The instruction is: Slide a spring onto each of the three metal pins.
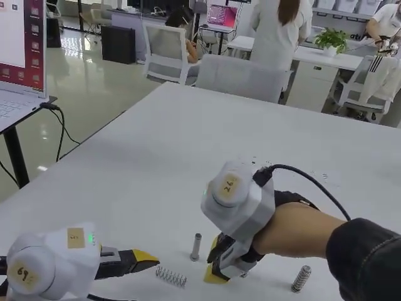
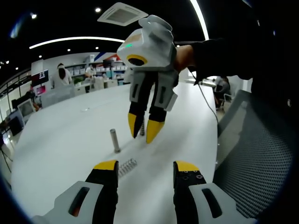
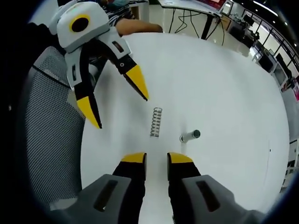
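Note:
An upright metal pin (image 1: 197, 246) stands on the white table (image 1: 188, 144), with a loose spring (image 1: 171, 276) lying just to its front left. To the right a second spring (image 1: 301, 278) stands upright. My right gripper (image 1: 215, 260) points down right beside the pin, jaws a narrow gap apart with nothing between them (image 3: 157, 158). My left gripper (image 1: 139, 276) lies low at the bottom left, open (image 2: 146, 166), its jaws facing the loose spring (image 2: 127, 167) and the pin (image 2: 114, 140). From the right gripper view the spring (image 3: 157, 122) and pin (image 3: 190, 136) lie just ahead.
A black cable (image 1: 307, 179) runs from the right gripper across the table. A laptop (image 1: 22, 56) on a stand is off the table's left edge. Chairs (image 1: 241, 75), desks and people fill the background. Bare tabletop stretches beyond the pin.

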The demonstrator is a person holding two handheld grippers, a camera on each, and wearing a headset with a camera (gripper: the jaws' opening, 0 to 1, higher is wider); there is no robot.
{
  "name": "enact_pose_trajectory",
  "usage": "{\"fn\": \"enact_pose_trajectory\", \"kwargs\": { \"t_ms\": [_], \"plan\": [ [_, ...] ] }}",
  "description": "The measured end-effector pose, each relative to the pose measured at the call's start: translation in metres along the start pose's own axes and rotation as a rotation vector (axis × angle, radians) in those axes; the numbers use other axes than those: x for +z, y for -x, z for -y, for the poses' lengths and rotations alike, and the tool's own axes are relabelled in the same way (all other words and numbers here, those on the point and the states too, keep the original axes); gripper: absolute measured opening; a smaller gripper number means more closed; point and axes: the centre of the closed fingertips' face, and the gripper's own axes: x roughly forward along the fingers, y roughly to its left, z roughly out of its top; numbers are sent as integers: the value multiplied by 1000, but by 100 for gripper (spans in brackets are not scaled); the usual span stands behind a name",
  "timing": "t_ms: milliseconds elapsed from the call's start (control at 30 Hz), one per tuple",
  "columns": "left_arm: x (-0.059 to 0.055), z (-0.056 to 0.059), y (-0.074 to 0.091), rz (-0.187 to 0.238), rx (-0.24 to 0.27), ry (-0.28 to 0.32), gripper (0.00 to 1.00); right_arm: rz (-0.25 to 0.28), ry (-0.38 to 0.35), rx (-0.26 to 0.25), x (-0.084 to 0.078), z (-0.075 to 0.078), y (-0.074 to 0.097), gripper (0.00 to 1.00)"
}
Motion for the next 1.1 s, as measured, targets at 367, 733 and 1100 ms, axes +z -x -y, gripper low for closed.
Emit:
{"fn": "enact_pose_trajectory", "kwargs": {
  "t_ms": [367, 733, 1100],
  "plan": [
    [-3, 0, 3, -8, 6, 0, 41, 51, -29, -13, 20, -1, -25, 14],
    [-5, 0, 4, -14, 6, 1, 40, 28, -71, -21, 14, 3, -42, 14],
    [-6, -1, 5, -23, 7, -2, 40, 10, -57, -37, 14, 5, -49, 12]
  ]
}}
